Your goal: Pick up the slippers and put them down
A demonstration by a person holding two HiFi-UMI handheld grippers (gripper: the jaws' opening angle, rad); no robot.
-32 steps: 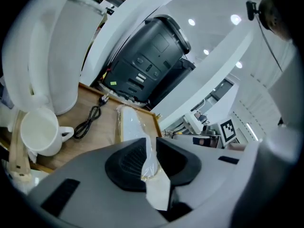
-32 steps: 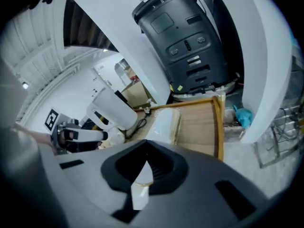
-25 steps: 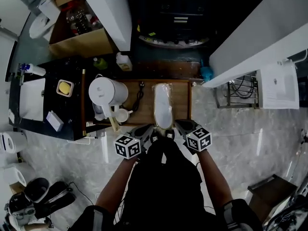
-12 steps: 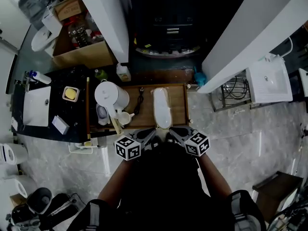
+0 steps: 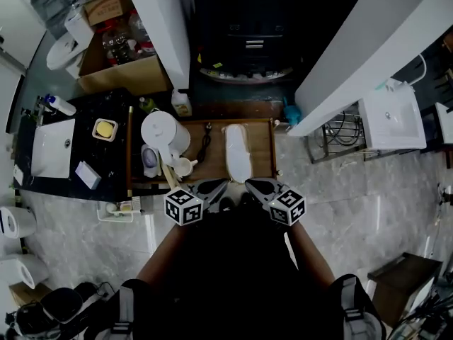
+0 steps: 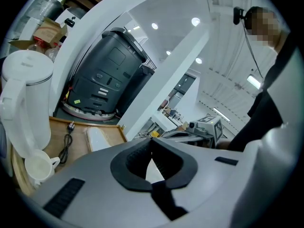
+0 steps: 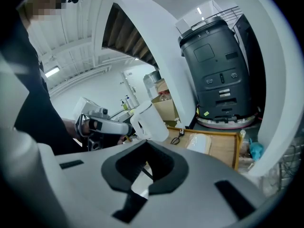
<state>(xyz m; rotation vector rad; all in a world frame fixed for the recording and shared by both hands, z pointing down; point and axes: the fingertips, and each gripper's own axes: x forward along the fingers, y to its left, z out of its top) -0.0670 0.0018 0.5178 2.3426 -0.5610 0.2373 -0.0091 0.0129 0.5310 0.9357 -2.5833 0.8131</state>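
Observation:
A white slipper pack [image 5: 237,151] lies lengthwise on the wooden tray [image 5: 262,158], and shows too in the left gripper view [image 6: 99,137] and the right gripper view [image 7: 199,143]. My left gripper [image 5: 217,185] and right gripper [image 5: 252,184] hover side by side just short of the tray's near edge, apart from the slippers. Both are shut with nothing between the jaws [image 6: 152,140] [image 7: 145,144]. Each gripper sees the other: the right gripper [image 6: 202,127] and the left gripper [image 7: 102,125].
A white kettle [image 5: 163,133] and a cup [image 5: 184,167] stand on the tray's left part, with a black cable [image 5: 206,142] beside the slippers. A dark machine [image 5: 244,44] stands behind the tray. White slanted panels [image 5: 354,55] flank it. A black counter [image 5: 71,147] lies left.
Both grippers have pulled back from the slippers' near end toward the person and risen. The slippers have stayed on the tray.

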